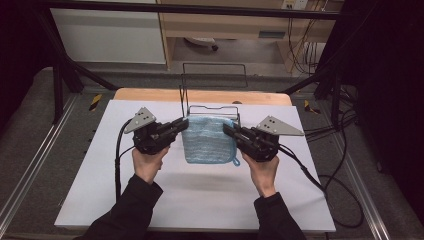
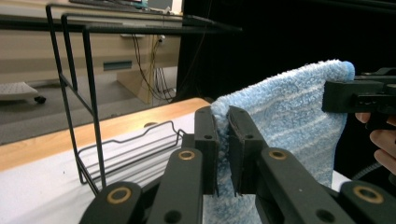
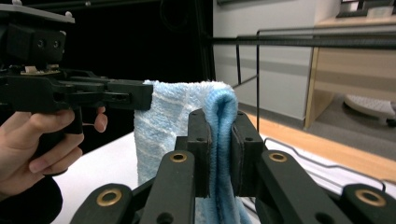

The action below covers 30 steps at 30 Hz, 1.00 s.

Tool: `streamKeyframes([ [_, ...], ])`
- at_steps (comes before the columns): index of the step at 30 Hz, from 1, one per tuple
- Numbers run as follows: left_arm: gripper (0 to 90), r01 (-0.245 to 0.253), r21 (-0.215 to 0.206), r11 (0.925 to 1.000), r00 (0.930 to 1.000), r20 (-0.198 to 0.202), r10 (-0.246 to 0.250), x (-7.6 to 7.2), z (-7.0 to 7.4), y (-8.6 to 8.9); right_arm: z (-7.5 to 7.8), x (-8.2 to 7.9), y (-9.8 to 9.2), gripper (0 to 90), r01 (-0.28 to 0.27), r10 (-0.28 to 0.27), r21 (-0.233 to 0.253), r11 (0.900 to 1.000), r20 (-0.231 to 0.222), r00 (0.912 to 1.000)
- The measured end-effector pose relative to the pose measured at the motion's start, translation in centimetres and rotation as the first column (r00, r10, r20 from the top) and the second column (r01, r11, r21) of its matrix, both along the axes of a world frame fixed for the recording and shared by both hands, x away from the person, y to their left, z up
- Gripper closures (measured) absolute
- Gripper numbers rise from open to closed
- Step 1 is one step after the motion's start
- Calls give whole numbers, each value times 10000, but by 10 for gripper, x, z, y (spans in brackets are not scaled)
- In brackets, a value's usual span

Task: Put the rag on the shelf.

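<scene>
A dim room with a pale wooden cabinet and trailing cables lies behind a desk (image 1: pixel 150 200) topped by a white sheet, its wooden edge showing along the far side. A black wire rack (image 1: pixel 212 95) stands at the far middle of the desk, its low wire base resting on the white sheet and its tall frame rising behind. Just in front of the rack a light blue towel (image 1: pixel 207 140) hangs folded between the two claws, lifted off the desk — a small loop dangles at its lower right corner. The left claw (image 1: pixel 180 125) comes in from the left, gripped by the person's left hand (image 1: pixel 147 165), and its jaws are pinched onto the towel's upper left edge; in the left gripper view the towel (image 2: pixel 289 121) sits squeezed between the two black jaws, with the rack (image 2: pixel 88 102) off to the left. The right claw (image 1: pixel 231 131), held in the right hand (image 1: pixel 262 172), clamps the upper right edge — in the right gripper view the fold of towel (image 3: pixel 217 140) runs down between the closed jaws, and the left claw (image 3: pixel 135 95) bites the far corner beyond it. Both sleeves are dark.
</scene>
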<state>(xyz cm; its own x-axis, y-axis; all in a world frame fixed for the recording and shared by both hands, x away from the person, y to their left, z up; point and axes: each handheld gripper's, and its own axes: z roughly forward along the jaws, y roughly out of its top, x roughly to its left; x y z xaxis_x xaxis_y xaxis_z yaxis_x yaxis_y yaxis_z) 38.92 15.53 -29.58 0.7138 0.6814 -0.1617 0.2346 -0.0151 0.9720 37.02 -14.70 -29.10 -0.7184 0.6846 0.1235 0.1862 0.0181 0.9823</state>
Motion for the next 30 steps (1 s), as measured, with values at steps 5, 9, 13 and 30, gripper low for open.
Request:
streamKeyframes([
  [5, 826, -33, -94, 10000, 9996, 277, 36, 1, 7, -1, 7, 0, 0, 809, 76, -80, 155, 9999, 235, 9997],
  [9, 825, -52, -264, 9996, 9988, 488, 65, 2, 14, -3, 13, 0, -1, 809, 152, -162, 224, 9996, 484, 9987],
  [13, 825, -63, -407, 9991, 9977, 676, 90, 4, 22, -4, 22, -2, -1, 809, 263, -278, 210, 9994, 765, 9967],
  [30, 826, -163, -968, 9952, 9897, 1400, 298, 9, 51, -9, 55, 1, -4, 809, 531, -569, 285, 9982, 1535, 9865],
])
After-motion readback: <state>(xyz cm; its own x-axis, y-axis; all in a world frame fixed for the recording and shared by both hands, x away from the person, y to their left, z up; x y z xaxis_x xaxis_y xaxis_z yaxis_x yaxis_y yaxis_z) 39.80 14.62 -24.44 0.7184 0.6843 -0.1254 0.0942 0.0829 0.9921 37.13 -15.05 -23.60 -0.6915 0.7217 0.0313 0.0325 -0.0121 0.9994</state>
